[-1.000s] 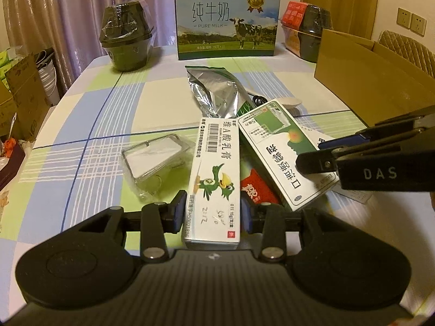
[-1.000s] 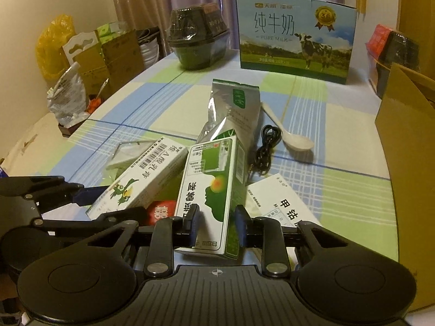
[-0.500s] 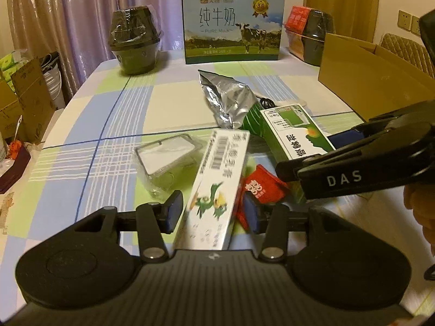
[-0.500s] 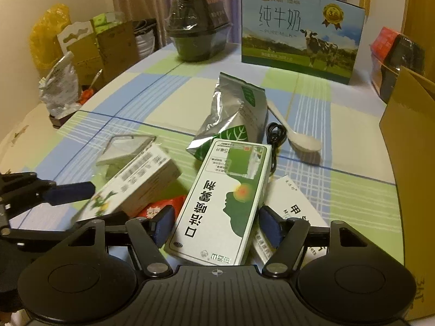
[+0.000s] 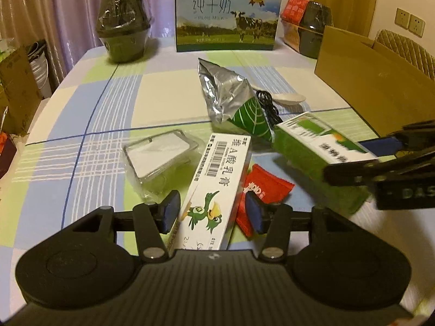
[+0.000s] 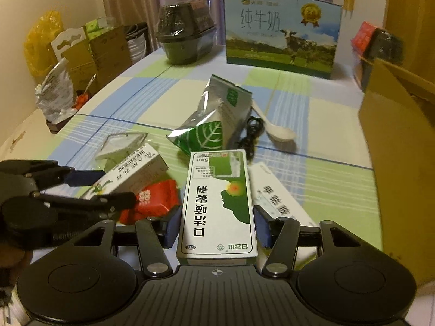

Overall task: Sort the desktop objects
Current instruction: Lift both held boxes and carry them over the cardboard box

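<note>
At the bottom centre of the left wrist view, the left gripper (image 5: 212, 212) has its blue pads on either side of the white parrot box (image 5: 214, 193); the left pad touches the box edge, while a sliver of gap shows at the right pad, so a firm clamp cannot be told. The box tilts, its barcode end pointing up the frame. Just right of it lies a red sachet (image 5: 258, 190), and to the left a clear plastic case (image 5: 157, 160).

The right wrist view shows the right gripper (image 6: 217, 225) with its pads close at both long sides of the green-and-white medicine box (image 6: 217, 203), which appears lifted; small gaps leave the grip uncertain. Only this view shows a white leaflet box (image 6: 280, 201) lying under its right side.

Mid-frame sit a silver foil pouch (image 5: 228, 95), a black cable (image 6: 252, 133) and a white spoon (image 6: 280, 133) on the checked tablecloth (image 5: 108, 108). At the right edge stands a cardboard carton (image 5: 375, 81); at top centre, a milk carton case (image 5: 228, 16).
</note>
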Demonstrator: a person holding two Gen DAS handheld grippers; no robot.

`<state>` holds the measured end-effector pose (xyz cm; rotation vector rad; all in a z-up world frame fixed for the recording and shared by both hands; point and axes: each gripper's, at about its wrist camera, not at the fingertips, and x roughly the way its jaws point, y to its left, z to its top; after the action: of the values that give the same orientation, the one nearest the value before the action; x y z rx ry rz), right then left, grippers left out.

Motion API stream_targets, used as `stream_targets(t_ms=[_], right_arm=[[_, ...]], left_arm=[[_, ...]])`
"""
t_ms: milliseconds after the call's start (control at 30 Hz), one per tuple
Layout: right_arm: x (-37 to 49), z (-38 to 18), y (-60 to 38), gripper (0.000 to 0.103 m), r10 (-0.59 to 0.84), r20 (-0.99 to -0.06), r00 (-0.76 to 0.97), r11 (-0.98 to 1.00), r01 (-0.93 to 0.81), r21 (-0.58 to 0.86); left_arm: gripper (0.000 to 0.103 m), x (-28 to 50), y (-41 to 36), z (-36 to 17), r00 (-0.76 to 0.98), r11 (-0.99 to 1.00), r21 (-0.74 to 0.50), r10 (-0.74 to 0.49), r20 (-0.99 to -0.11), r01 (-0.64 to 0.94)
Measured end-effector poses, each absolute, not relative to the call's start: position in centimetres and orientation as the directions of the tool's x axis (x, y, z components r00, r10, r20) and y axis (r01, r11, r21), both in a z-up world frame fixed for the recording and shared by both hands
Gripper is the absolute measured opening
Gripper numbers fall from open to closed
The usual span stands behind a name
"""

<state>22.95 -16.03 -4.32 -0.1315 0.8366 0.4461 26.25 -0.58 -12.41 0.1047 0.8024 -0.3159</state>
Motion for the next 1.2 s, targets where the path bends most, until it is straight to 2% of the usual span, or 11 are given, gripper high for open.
stream_targets(t_ms=[67,200,400,567,733,833,1133,1200], right_arm=[[22.5,-4.3,-16.6,0.053,0.331,-0.742,0.583,0.902,-0.426,0.067],[21.2,-4.2,-17.7,0.053,0.353,-0.738,0.575,0.896,-0.435,0.089],[18.6,-4.9,-18.5,0.053,0.399,-0.764,0.508,0.863,-0.489,0.125],[17.4,-5.8,-18.0,0.054,0.391,-0.784,0.482,0.847,-0.523,0.100],[17.4,-6.0,-17.6,0.065,0.388,-0.775,0.499,0.846,-0.526,0.085],[17.6,-6.3,-17.4,0.066,0.381,-0.783,0.491,0.846,-0.526,0.082],[18.5,-7.3,-16.9,0.066,0.373,-0.808,0.455,0.856,-0.505,0.110],[18.5,-7.3,-16.7,0.057,0.364,-0.810,0.460,0.858,-0.505,0.099]], left_arm=[[0.045,25.9,-0.6,-12.3,0.643,0.948,-0.027,-0.235,-0.729,0.316],[0.033,24.0,-0.8,-12.2,0.623,0.947,-0.029,-0.233,-0.746,0.319],[0.033,19.7,-0.6,-11.9,0.603,0.947,-0.042,-0.237,-0.762,0.320],[0.033,17.7,-0.2,-12.1,0.601,0.950,-0.028,-0.218,-0.769,0.310],[0.037,18.4,-0.4,-12.2,0.611,0.950,0.000,-0.200,-0.766,0.312],[0.038,19.1,-0.7,-12.5,0.608,0.947,0.007,-0.201,-0.768,0.322],[0.033,19.2,-1.2,-13.2,0.607,0.946,0.032,-0.180,-0.774,0.322],[0.033,19.0,-1.2,-13.1,0.608,0.947,0.029,-0.182,-0.773,0.320]])
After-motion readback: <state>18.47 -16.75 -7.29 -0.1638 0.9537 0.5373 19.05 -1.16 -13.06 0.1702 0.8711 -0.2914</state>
